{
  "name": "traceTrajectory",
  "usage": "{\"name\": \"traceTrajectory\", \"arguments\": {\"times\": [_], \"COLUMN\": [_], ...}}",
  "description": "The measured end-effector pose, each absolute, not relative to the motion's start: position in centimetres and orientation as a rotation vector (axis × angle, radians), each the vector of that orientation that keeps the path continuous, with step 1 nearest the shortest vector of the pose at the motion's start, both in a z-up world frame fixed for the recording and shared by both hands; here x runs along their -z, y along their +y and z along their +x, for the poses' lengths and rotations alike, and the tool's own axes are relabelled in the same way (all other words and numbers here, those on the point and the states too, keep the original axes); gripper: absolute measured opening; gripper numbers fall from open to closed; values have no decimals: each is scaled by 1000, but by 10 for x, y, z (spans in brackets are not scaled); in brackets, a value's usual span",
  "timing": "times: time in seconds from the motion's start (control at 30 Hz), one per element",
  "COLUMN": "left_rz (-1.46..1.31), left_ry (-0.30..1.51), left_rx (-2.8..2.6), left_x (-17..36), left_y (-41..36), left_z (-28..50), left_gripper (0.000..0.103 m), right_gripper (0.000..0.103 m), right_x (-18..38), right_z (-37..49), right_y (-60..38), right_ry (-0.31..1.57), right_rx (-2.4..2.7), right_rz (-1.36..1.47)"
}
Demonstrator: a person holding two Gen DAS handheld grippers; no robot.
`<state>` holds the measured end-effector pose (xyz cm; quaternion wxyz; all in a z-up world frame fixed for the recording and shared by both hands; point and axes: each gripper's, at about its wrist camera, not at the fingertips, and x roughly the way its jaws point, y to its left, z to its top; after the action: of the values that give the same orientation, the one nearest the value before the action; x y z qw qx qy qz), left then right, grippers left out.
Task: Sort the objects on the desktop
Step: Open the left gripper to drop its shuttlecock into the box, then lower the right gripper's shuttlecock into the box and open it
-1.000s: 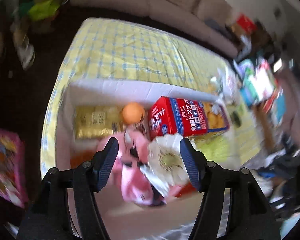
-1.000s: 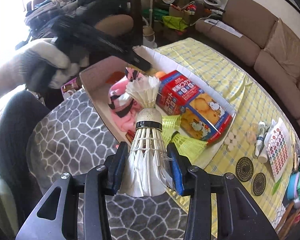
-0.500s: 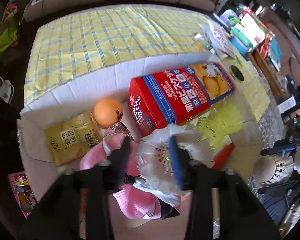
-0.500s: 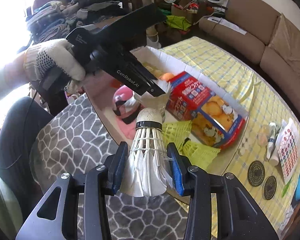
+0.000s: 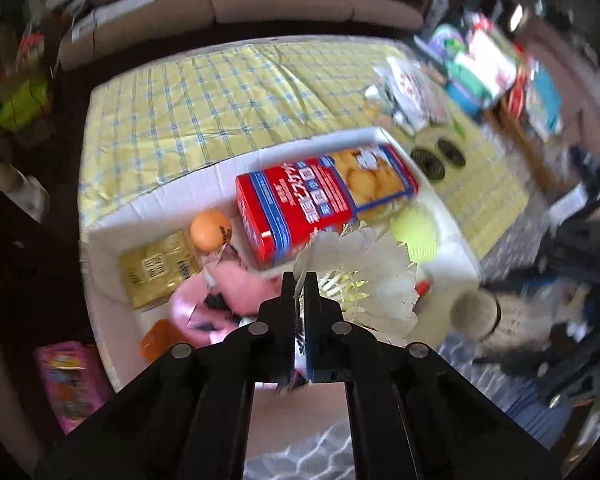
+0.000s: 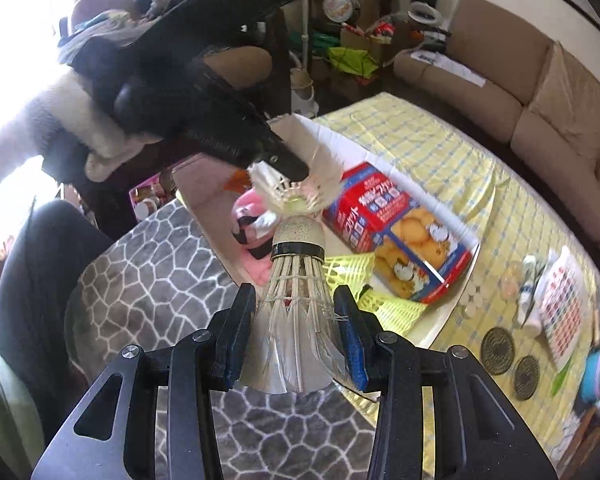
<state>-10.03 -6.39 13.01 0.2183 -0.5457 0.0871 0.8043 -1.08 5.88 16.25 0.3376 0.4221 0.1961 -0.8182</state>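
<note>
My left gripper (image 5: 299, 280) is shut on the feather skirt of a white shuttlecock (image 5: 360, 276) and holds it above the white box (image 5: 188, 184). It also shows in the right wrist view (image 6: 292, 168), pinching that shuttlecock (image 6: 296, 188). My right gripper (image 6: 296, 296) is shut on a second white shuttlecock (image 6: 296, 300), cork end forward, just below the first one. In the box lie a red biscuit pack (image 5: 324, 200), an orange ball (image 5: 210, 230), a gold packet (image 5: 156, 272), a pink soft toy (image 5: 228, 292) and yellow shuttlecocks (image 6: 352, 272).
The box stands on a table with a yellow checked cloth (image 5: 220, 96) and a grey patterned mat (image 6: 152, 280). Two dark round coasters (image 6: 500, 348), a sticker sheet (image 6: 560, 304) and small bottles (image 6: 532, 280) lie to the right. A beige sofa (image 6: 520, 92) is behind.
My left gripper has closed from open onto the white shuttlecock's feathers and lifted it off the box contents. My right gripper has kept its shuttlecock and edged closer beneath it.
</note>
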Motion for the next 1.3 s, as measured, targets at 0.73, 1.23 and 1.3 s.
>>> {"name": "traceTrajectory", "arguments": {"times": [0.73, 1.23, 1.3], "left_rz": [-1666, -1582, -1593], "left_ry": [303, -344, -338], "left_rx": [-2115, -2110, -2097], "left_x": [-94, -108, -104], "left_y": [-9, -126, -126], "left_z": [-82, -96, -97], "left_gripper": [37, 44, 44], "right_gripper": [41, 41, 41], "right_x": [-126, -112, -110], "right_z": [-30, -50, -56], "right_y": [65, 44, 42], "right_ry": [784, 976, 991], "right_rx": [1822, 1511, 1475], "right_rz": [1104, 1355, 1419]}}
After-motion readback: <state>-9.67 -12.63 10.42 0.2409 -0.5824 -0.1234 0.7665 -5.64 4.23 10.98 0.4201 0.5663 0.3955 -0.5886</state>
